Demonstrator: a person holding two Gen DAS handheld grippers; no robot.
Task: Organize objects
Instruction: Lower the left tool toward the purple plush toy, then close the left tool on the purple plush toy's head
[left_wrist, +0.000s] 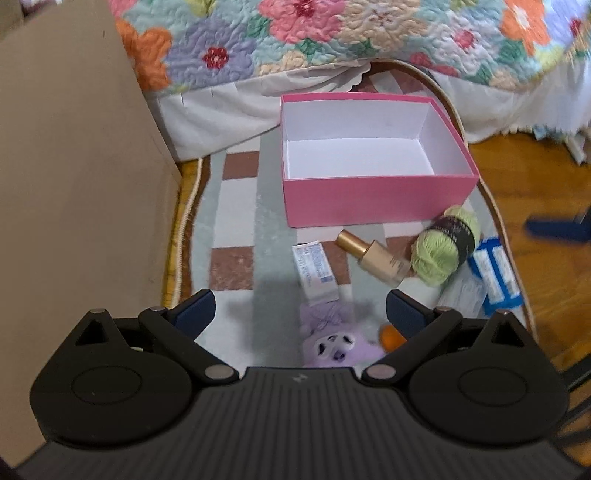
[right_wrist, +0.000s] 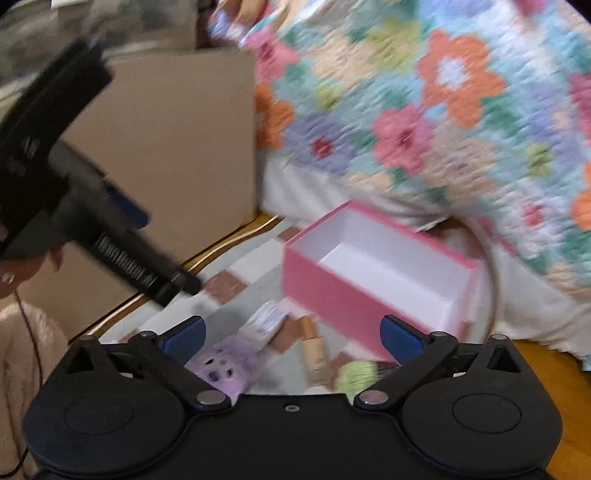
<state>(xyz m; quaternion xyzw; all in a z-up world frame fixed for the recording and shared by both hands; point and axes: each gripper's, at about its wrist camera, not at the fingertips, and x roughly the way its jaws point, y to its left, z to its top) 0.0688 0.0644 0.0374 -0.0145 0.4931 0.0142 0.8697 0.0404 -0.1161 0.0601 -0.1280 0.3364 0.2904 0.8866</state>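
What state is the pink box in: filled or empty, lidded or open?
Empty and open. The pink box has no lid, and its bare white floor and walls show in both views.

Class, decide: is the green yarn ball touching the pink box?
Apart. The left wrist view shows a strip of rug between the green yarn ball and the pink box.
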